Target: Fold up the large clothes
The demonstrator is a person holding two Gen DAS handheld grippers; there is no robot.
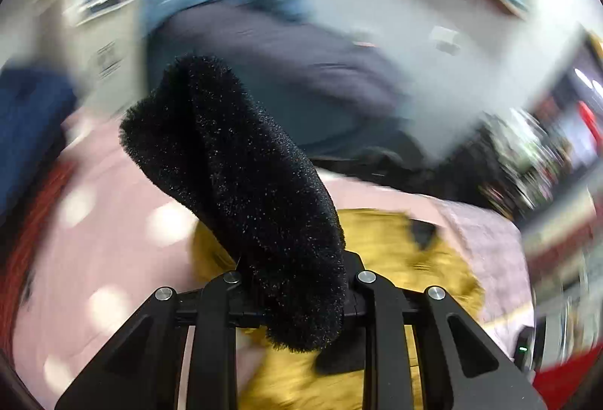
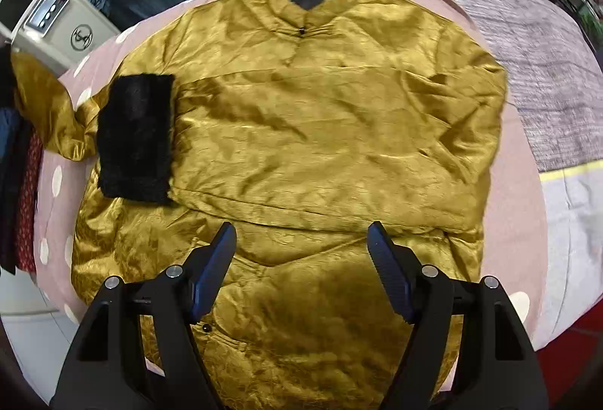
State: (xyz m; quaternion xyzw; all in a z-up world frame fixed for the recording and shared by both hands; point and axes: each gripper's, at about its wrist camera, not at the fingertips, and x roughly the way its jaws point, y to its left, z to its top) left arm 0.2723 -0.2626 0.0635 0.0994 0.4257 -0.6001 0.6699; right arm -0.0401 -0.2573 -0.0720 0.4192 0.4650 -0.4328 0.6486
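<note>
With the left hand-held gripper [image 1: 297, 297] clamped on the cuff [image 1: 241, 191], the jacket [image 2: 324, 131] lay ahead of the wide right hand-held gripper [image 2: 301, 251].

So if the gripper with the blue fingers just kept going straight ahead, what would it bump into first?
Probably the shiny mustard-yellow satin jacket spread flat on the pink polka-dot bedcover. The right gripper points steeply down at its lower half, fingers open with nothing between them, though the gap is hard to judge.

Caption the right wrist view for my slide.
Open right gripper above a gold jacket spread on pink dotted bedding, black furry cuff at one edge.
</note>
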